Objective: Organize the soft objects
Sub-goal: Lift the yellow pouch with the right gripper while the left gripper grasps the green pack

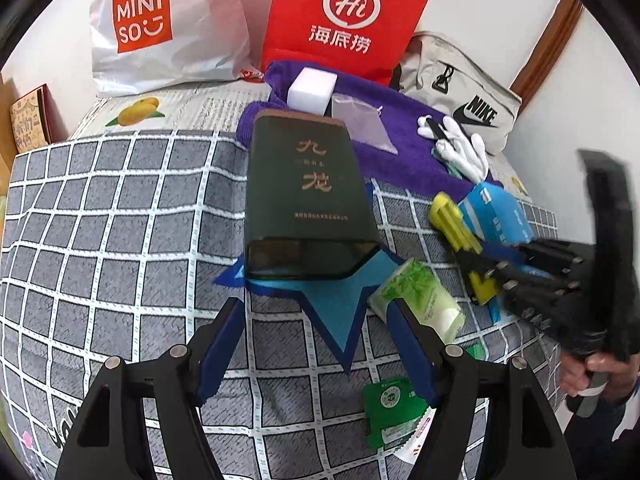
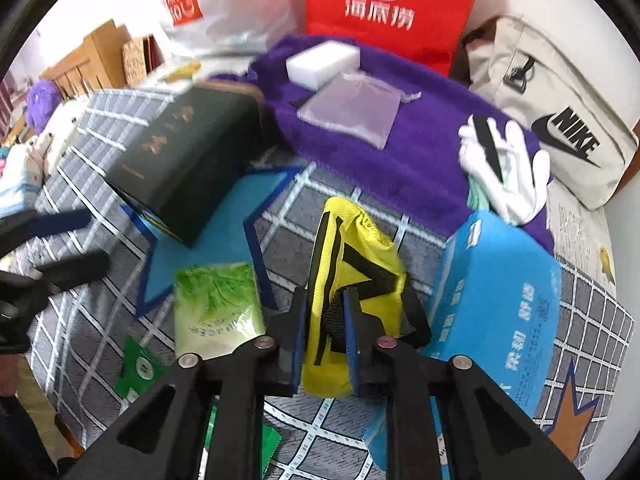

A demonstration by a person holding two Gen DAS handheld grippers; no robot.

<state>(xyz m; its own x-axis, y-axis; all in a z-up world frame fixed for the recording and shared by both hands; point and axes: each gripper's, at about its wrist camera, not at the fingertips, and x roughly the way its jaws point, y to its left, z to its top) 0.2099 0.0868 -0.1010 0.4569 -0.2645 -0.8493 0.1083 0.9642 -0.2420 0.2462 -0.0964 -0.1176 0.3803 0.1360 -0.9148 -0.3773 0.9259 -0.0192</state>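
My right gripper (image 2: 326,294) is shut on a yellow pouch with black straps (image 2: 356,248), held over the checked bedspread; the left wrist view shows the pouch (image 1: 454,222) at the right. My left gripper (image 1: 316,306) is open and empty, above a blue star-shaped felt (image 1: 340,308). A dark green box (image 1: 306,196) lies on the star. A purple towel (image 2: 420,152) behind carries a white sponge (image 2: 322,62), a clear pouch (image 2: 352,108) and white gloves (image 2: 504,160). A blue tissue pack (image 2: 500,296) lies right of the yellow pouch.
A green tissue pack (image 2: 218,304) and a green sachet (image 1: 390,404) lie near the grippers. A white Miniso bag (image 1: 160,24), a red paper bag (image 1: 344,16) and a beige Nike bag (image 1: 460,92) stand at the wall. Wooden furniture (image 2: 88,60) is on the left.
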